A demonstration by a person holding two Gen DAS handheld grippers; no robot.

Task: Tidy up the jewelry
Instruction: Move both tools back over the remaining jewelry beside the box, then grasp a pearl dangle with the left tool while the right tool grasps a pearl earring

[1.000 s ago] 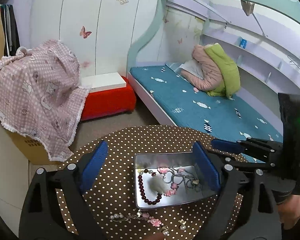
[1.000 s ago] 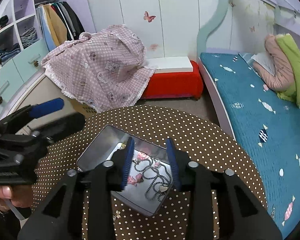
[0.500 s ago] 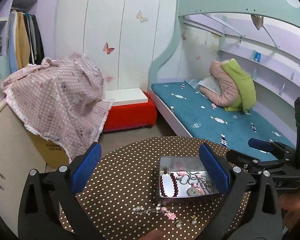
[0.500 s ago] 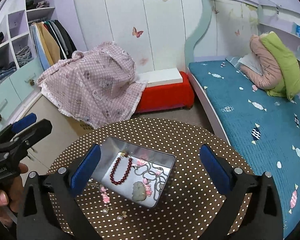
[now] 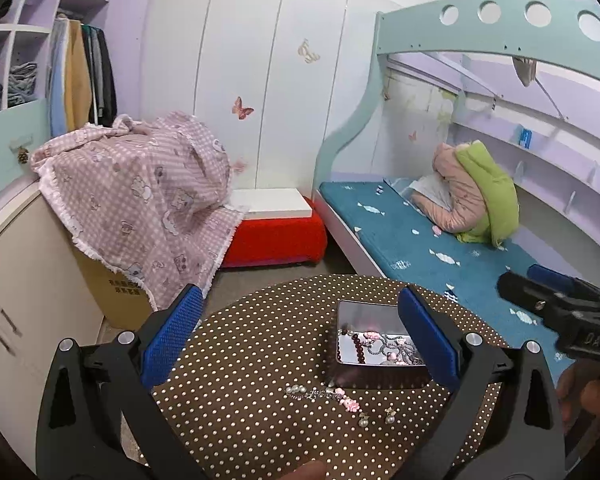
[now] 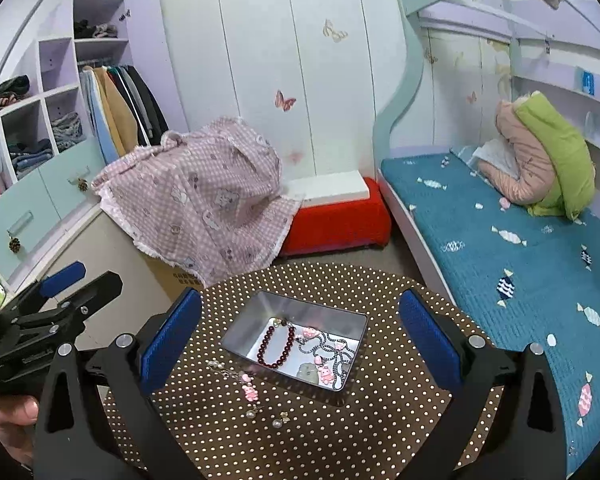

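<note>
Jewelry is being kept partly in the metal tin (image 6: pixel 260 312) on the dotted table (image 6: pixel 340 280): a red bead bracelet (image 6: pixel 275 347) and chains, while a pink charm piece (image 6: pixel 249 389) and pearl earrings (image 5: pixel 374 418) are lying beside it. Both the left gripper (image 5: pixel 300 336) and the right gripper (image 6: pixel 300 340) are being held wide apart above the table, with nothing gripped.

The left gripper (image 5: pixel 300 340) is held level with its two blue-padded fingers (image 5: pixel 171 336) spread wide apart and nothing between them. The right gripper (image 6: pixel 300 340) is in the same pose, its blue pads (image 6: pixel 430 340) also far apart and gripping nothing. Each one shows at the edge of the other's view, the right at the far right of the left view and the left at the far left of the right view, with part of a bare hand (image 6: pixel 10 420) wrapped around the handle below it.
</note>
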